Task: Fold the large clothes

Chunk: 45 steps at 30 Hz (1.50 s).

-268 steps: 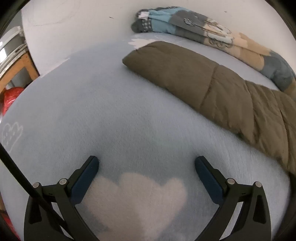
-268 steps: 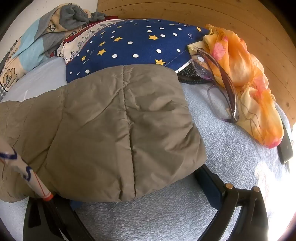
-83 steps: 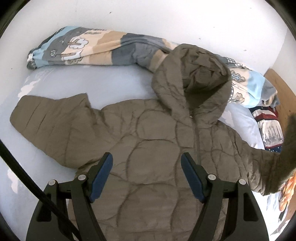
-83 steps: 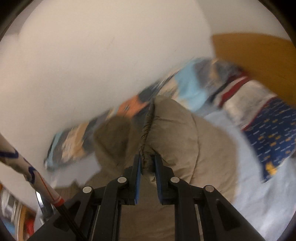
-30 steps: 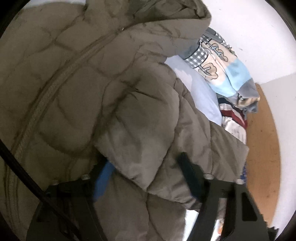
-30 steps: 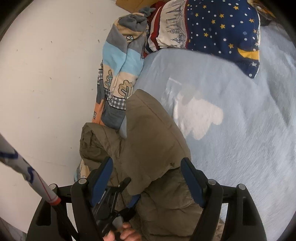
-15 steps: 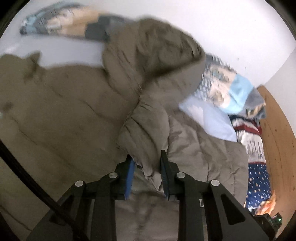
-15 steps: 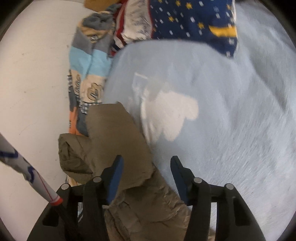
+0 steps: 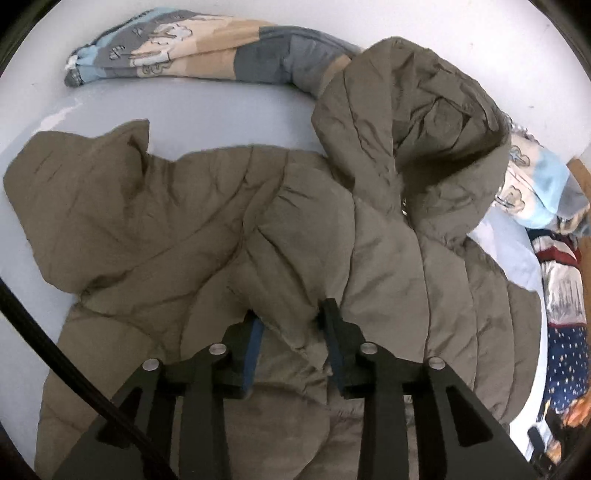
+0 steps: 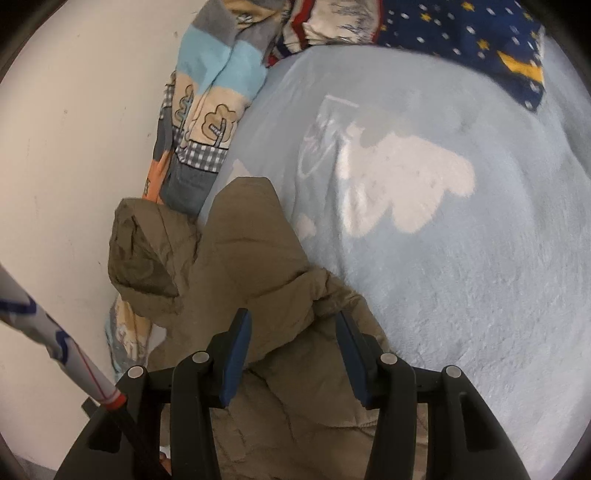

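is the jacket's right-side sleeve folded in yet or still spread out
Folded in. In the left wrist view the jacket has that sleeve lying across its front, while the other sleeve lies spread on the bed.

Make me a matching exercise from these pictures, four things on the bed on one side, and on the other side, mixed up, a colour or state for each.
Column one:
1. jacket
2. hood
3. starry cushion
4. bed cover

Column two:
A. navy with yellow stars and white dots
B. pale blue fleece with white cloud shapes
C. olive quilted, spread flat with one sleeve out to the side
D. propped up against the white wall, opening showing

Pairs: 1-C, 2-D, 3-A, 4-B
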### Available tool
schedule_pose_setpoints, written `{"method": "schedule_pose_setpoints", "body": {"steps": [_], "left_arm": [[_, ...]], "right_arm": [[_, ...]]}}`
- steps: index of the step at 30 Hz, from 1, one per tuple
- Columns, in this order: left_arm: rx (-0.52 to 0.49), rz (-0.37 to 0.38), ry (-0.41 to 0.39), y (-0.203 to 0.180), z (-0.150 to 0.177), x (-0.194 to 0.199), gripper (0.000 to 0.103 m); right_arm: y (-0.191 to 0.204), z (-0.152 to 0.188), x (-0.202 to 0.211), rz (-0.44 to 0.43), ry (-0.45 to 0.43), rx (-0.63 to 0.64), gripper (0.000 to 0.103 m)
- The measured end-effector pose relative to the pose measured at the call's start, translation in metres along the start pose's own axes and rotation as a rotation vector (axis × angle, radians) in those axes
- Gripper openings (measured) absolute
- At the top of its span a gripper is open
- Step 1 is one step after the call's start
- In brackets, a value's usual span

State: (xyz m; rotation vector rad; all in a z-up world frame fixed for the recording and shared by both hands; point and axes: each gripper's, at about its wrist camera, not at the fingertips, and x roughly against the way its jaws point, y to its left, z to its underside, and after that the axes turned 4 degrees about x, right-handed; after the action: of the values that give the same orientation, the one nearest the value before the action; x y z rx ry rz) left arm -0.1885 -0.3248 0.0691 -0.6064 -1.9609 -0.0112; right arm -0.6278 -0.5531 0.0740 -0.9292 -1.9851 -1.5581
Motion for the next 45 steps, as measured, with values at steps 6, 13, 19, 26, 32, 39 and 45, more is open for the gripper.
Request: {"method": "schedule_pose_setpoints", "body": {"steps": [6, 13, 19, 26, 32, 39, 45], "left_arm": [[-0.155, -0.016, -0.146, -0.008, 0.004, 0.053, 0.057], [-0.318, -0.093, -0.269, -0.016, 0.019, 0.055, 0.065], [-0.279, -0.089, -0.188, -0.008, 0.012, 0.019, 0.065], [-0.225, -0.097, 0.002, 0.008, 0.014, -0.019, 0.066], [-0.220, -0.079, -0.049, 0.008, 0.012, 0.009, 0.066], [-0.184, -0.053, -0.155, 0.021, 0.015, 0.072, 0.066], [-0.161, -0.053, -0.235, 0.047, 0.032, 0.129, 0.066]], "right_arm": [[0.031, 0.002, -0.016, 0.061, -0.005, 0.186, 0.043], [0.076, 0.012, -0.035, 0.139, -0.058, 0.416, 0.042], [0.094, 0.023, -0.050, 0.157, -0.048, 0.525, 0.042], [0.073, 0.029, -0.096, 0.231, 0.091, 0.493, 0.043], [0.081, 0.034, -0.091, 0.282, 0.093, 0.505, 0.043], [0.094, 0.041, -0.052, 0.165, 0.090, 0.419, 0.046], [0.116, 0.076, -0.029, 0.122, 0.120, 0.481, 0.049]]}}
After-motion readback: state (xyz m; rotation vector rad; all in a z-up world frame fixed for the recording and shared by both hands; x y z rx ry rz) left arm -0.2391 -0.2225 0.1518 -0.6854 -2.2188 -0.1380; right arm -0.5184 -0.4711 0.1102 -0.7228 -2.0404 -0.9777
